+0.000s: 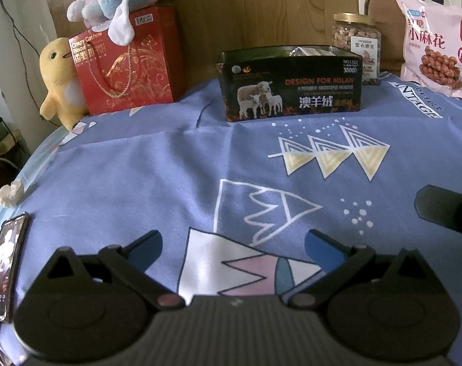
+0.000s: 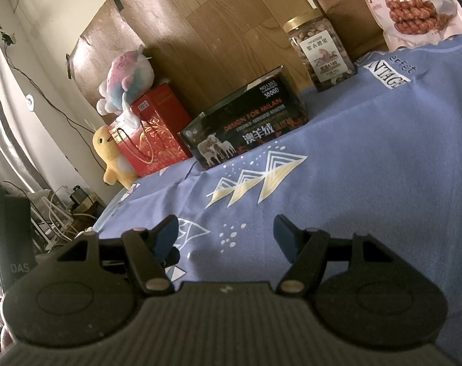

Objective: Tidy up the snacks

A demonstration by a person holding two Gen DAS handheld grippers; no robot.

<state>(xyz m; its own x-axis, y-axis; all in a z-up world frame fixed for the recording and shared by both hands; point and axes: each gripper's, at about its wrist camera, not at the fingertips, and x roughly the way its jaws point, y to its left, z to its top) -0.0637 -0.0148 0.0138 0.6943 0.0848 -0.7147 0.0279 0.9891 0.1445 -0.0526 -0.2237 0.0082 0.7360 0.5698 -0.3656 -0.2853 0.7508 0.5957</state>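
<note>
At the far right of the surface [image 1: 139,167] the pink snack bag [image 1: 438,45] is propped, jar [image 1: 356,42] and black box [image 1: 291,88] to its left. Bag judged light, crinkly, slippery; best pinched at an edge. Left claw [image 1: 232,244] and right claw [image 2: 226,235] are held apart, empty.

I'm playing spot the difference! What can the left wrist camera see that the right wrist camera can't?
Only the left wrist view shows a phone at the table's edge, a crumpled white tissue, and silver packets inside the black box.

Only the right wrist view shows tangled cables down on the floor.

Both show the red gift bag, yellow plush, nut jar, pink snack bag and blue tablecloth. Each view shows its own gripper open and empty: left gripper, right gripper.
</note>
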